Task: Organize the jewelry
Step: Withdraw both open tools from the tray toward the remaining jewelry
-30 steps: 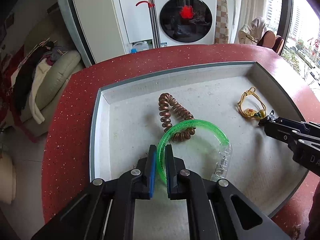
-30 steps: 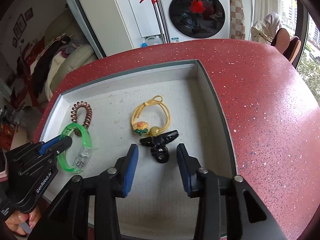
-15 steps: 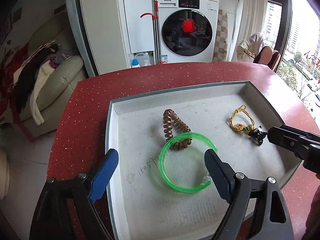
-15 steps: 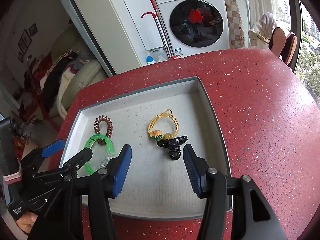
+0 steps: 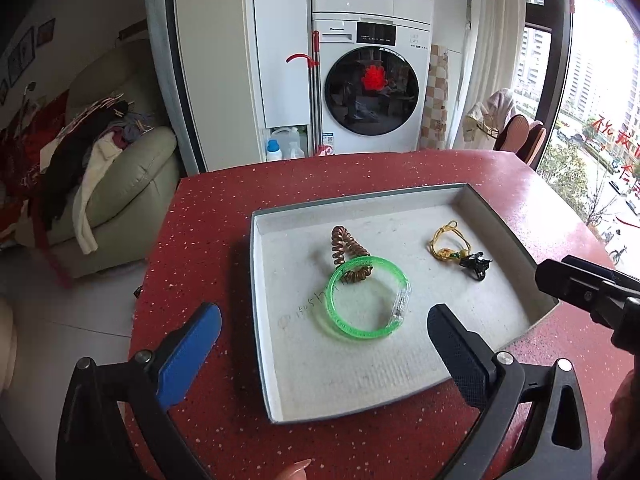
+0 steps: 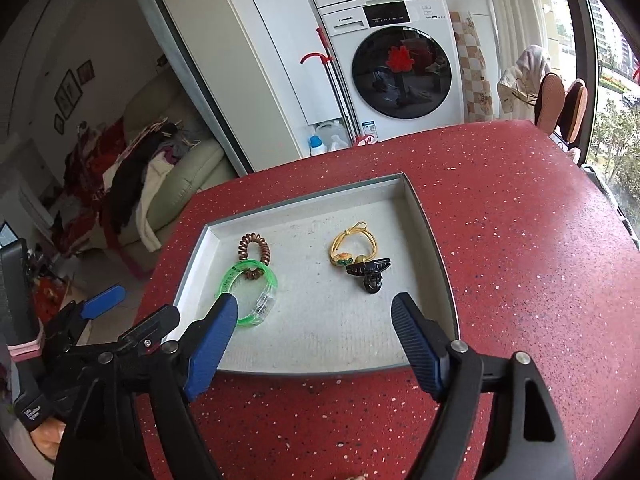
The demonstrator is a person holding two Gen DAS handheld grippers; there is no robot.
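Note:
A grey-rimmed tray (image 5: 256, 280) (image 6: 432, 248) with a white lining sits on the red speckled table (image 5: 192, 240). In it lie a green translucent bracelet (image 5: 360, 333) (image 6: 248, 267) overlapping a brown coil hair tie (image 5: 344, 246) (image 6: 243, 249), and to the right a yellow hair tie with charms (image 5: 444, 255) (image 6: 343, 258) touching a black claw clip (image 5: 475, 265) (image 6: 370, 274). My left gripper (image 5: 322, 316) (image 6: 132, 310) hangs wide open above the tray's near left side, holding nothing. My right gripper (image 6: 314, 300) (image 5: 580, 284) hovers above the tray's near edge, jaws opening, nothing between them.
Behind the table stand a white washing machine (image 5: 372, 92), a mop handle (image 5: 316, 92) and bottles (image 5: 274, 150) on the floor. A sofa heaped with clothes (image 5: 100, 168) is at the left. Chairs (image 6: 560, 106) and a window are at the right. A person's fingertip (image 5: 296, 468) shows at the bottom edge.
The left gripper let go of the green bracelet and opened wide. The right jaws spread further. Both grippers rose and drew back from the tray, and all items stay in it.

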